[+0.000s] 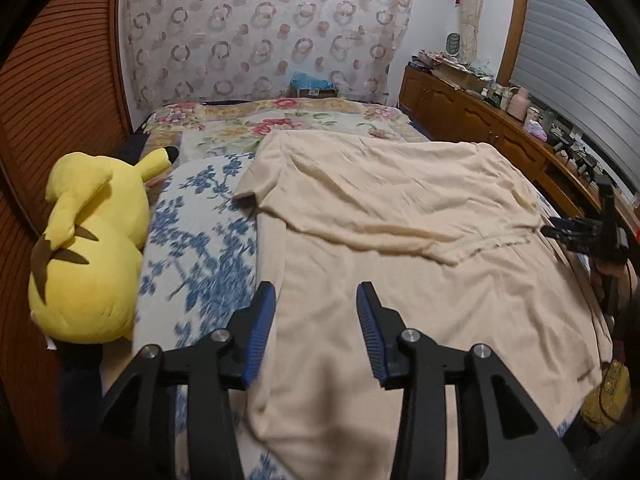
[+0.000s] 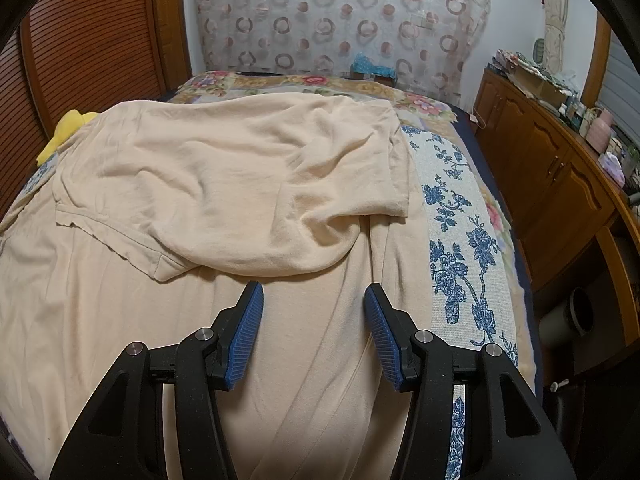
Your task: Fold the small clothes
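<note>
Cream knit garment [image 1: 400,208], a short-sleeved top by the look of it, is lying spread across the bed [image 1: 200,216], covering most of the blue-floral bedspread [image 2: 456,240]. Far half is lying doubled back over the near half, the fold's loose hemmed edge running crosswise in a ragged line. Long axis is running from the near edge of the bed toward the patterned curtain [image 1: 260,32] at the far wall. One sleeve [image 1: 256,196] is sticking out sideways toward the yellow plush toy [image 1: 92,248], which is lying against the bed's wooden slatted side. Opposite sleeve [image 2: 400,184] is pointing toward the wooden cabinet [image 2: 552,176] side of the bed.

Left gripper [image 1: 316,292] is hovering over the near part of the garment, close to its plush-side edge, fingers apart, nothing between the blue pads [image 1: 262,328]. Left-wrist view is showing motion blur on the bedspread.

Right gripper [image 2: 314,292] is hanging over the near layer of the garment, just short of the rounded fold bulge, fingers apart and empty. It is also showing at the cabinet-side edge of the bed in the left-wrist view [image 1: 576,236], tips near the folded layer's corner; contact cannot be told.

Cabinet top is carrying clutter too small to identify.
</note>
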`<state>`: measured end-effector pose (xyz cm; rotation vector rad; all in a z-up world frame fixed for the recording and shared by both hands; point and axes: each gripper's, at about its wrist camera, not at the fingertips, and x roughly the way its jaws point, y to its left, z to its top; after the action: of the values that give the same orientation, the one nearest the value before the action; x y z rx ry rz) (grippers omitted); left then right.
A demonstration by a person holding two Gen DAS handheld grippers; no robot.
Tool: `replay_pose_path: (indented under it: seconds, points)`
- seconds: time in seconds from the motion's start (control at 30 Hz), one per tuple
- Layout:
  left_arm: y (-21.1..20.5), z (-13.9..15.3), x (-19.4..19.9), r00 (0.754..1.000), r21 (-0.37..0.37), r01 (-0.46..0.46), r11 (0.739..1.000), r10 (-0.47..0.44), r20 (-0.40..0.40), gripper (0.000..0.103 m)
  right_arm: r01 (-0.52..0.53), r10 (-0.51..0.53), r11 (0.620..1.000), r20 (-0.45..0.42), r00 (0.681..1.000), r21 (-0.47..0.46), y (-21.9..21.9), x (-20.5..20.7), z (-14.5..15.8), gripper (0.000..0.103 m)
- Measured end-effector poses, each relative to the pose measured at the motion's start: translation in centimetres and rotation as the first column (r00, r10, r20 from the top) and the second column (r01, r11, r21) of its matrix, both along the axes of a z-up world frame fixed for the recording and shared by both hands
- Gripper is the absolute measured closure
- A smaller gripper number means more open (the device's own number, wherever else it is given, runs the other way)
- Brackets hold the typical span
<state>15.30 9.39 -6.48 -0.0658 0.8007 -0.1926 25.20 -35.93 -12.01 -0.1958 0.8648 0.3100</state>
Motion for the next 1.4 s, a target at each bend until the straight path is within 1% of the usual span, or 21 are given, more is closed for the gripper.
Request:
replay_pose_path:
  seconds: [0.1,0.17,0.23,0.3,0.5,0.6,0.67,0.73,0.8,0.93,0.97,1.03,1.1,1.2,1.27,1.33,1.37,1.4]
  points:
    - [-0.4,-0.6,2.0,1.000,-0.022,0.007,1.000,-0.007,-0.021,0.062,-0.008,0.008,0.999,-0.007,1.000,0.040,-0.3,0.1,0.2,0.049]
    - [-0.8,-1.1,3.4,0.999,-0.016,0.009,1.000,-0.010,-0.040,0.061,-0.009,0.011,0.997,-0.023,1.000,0.082,-0.6,0.2,0.3,0.050]
    - [-1.3,-1.5,4.3,0.999,-0.013,0.015,1.000,-0.016,-0.051,0.058,-0.016,0.020,0.993,-0.038,0.999,0.115,-0.8,0.4,0.5,0.050]
    - [-1.5,-1.9,5.2,0.998,-0.018,0.017,1.000,-0.018,-0.064,0.056,-0.020,0.026,0.993,-0.053,0.998,0.117,-0.6,0.7,0.6,0.050]
    - [-1.3,-3.2,7.7,0.994,-0.054,-0.008,0.999,0.002,-0.111,0.056,0.012,0.000,0.988,-0.083,0.997,0.152,-0.8,3.0,0.9,0.050]
    - [-1.6,-3.7,8.9,0.992,-0.029,-0.028,0.999,0.024,-0.122,0.056,0.023,-0.010,0.990,-0.093,0.996,0.142,-0.6,4.1,0.8,0.051]
    - [-1.7,-3.8,9.5,0.992,-0.013,-0.037,0.999,0.035,-0.118,0.056,0.028,-0.017,0.992,-0.087,0.996,0.122,-0.3,4.6,0.9,0.054]
    - [-1.7,-3.9,10.1,0.993,0.000,-0.046,0.999,0.046,-0.110,0.056,0.032,-0.024,0.994,-0.079,0.997,0.107,0.0,5.0,1.0,0.060]
    - [-1.5,-4.0,10.8,0.993,0.002,-0.053,0.999,0.053,-0.105,0.056,0.023,-0.015,0.995,-0.073,0.997,0.102,0.3,5.3,1.1,0.062]
    - [-1.3,-3.9,12.0,0.993,0.029,-0.054,0.998,0.056,-0.101,0.056,0.005,-0.002,0.999,-0.067,0.998,0.049,1.4,5.8,1.0,0.071]
    - [-1.2,-3.9,12.2,0.994,0.031,-0.051,0.998,0.053,-0.099,0.056,0.003,0.000,0.999,-0.066,0.998,0.035,1.6,5.8,0.9,0.072]
    - [-1.2,-4.0,12.7,0.994,0.045,-0.048,0.998,0.052,-0.095,0.057,-0.004,0.005,1.000,-0.060,0.998,0.013,2.0,5.8,0.8,0.079]
    - [-1.4,-3.9,12.9,0.995,0.068,-0.047,0.997,0.053,-0.090,0.059,-0.021,0.020,1.000,-0.052,0.998,-0.018,2.6,5.7,0.7,0.082]
    - [-2.0,-3.9,12.9,0.996,0.106,-0.037,0.994,0.045,-0.075,0.060,-0.039,0.037,0.998,-0.045,0.998,-0.040,3.2,5.6,0.5,0.088]
    - [-2.3,-3.8,13.0,0.997,0.128,-0.033,0.991,0.042,-0.068,0.061,-0.049,0.047,0.998,-0.037,0.998,-0.051,3.4,5.6,0.5,0.094]
    - [-2.5,-3.8,13.1,0.997,0.135,-0.026,0.990,0.035,-0.067,0.069,-0.062,0.061,0.997,-0.028,0.998,-0.049,3.4,5.4,0.6,0.099]
    - [-2.5,-3.9,13.1,0.997,0.138,-0.026,0.990,0.036,-0.066,0.072,-0.068,0.067,0.997,-0.025,0.997,-0.047,3.3,5.4,0.7,0.100]
    - [-2.6,-3.8,13.1,0.997,0.142,-0.029,0.989,0.039,-0.065,0.081,-0.072,0.071,0.996,-0.014,0.997,-0.050,3.4,5.2,0.8,0.101]
